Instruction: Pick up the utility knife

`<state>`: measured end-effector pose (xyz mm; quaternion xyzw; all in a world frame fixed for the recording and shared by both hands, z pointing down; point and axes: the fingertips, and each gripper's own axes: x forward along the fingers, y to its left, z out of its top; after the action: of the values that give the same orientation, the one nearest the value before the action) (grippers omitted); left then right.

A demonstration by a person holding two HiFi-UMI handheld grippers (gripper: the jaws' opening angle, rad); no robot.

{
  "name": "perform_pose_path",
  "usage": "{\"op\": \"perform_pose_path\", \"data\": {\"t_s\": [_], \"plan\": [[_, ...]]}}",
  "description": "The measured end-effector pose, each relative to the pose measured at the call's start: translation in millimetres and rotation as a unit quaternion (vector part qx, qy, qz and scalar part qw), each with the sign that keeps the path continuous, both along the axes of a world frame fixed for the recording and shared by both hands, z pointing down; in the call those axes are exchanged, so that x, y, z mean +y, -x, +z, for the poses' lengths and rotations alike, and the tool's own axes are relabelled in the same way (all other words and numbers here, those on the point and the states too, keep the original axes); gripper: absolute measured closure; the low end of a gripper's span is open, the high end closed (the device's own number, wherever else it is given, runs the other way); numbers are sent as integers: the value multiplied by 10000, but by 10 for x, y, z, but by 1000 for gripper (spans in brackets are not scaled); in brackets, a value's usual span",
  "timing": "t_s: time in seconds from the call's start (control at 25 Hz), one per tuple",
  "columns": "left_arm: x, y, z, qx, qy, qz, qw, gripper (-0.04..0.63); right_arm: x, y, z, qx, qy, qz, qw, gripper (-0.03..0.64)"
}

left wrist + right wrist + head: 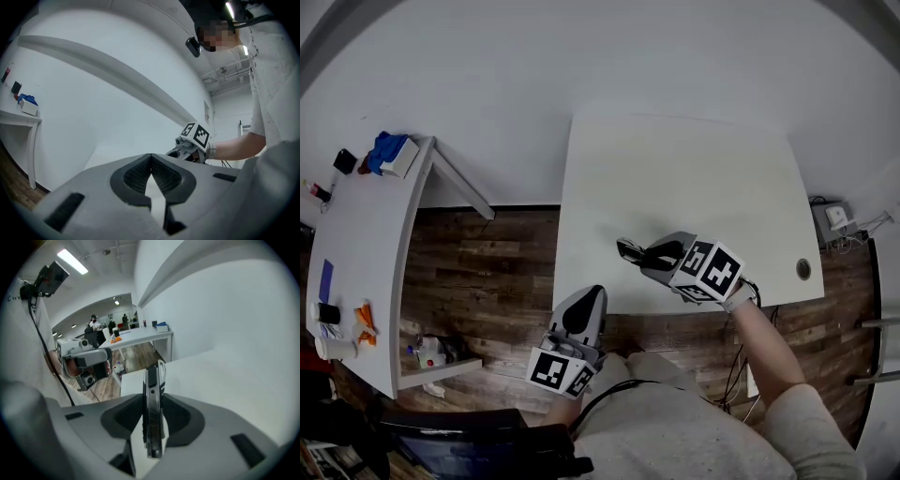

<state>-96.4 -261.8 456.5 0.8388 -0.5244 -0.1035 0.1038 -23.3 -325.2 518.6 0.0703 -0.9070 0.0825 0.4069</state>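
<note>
The utility knife point(152, 408), black and silver, stands on edge between the pads of my right gripper point(153, 401), which is shut on it. In the head view the knife point(630, 251) sticks out to the left of the right gripper point(652, 255), above the near part of the white table point(694, 169). My left gripper point(584, 309) hovers at the table's near edge, left of and nearer than the right one. Its fingertips meet with nothing between them point(151, 161). The left gripper view shows the right gripper point(187, 147) ahead with its marker cube.
A white side desk point(366, 244) with small items, among them a blue bundle point(386, 148), stands at the left over wood flooring. The table has a cable hole point(803, 269) near its right corner. A dark chair point(459, 441) sits at the bottom left.
</note>
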Motion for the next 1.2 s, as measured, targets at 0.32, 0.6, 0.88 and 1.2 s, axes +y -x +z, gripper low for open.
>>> {"op": "perform_pose_path", "data": {"t_s": [0.32,0.6,0.88,1.2], "plan": [[-76,41,-279,3,-42,3,10000,588,-3,-54,-452,-1175,32,1109,9869,483],[-85,82,-502,-62,-117,26,9999,588,77,-162,-986,-2430,-41,1798,9532,483],[-180,31,-760,-109,-308,142,9994,588,137,-346,-1385,-3276,-81,2355,9149,483],[-127,17,-833,-130,-365,176,9991,588,263,-443,-1502,-3672,-91,2623,8924,483]]}}
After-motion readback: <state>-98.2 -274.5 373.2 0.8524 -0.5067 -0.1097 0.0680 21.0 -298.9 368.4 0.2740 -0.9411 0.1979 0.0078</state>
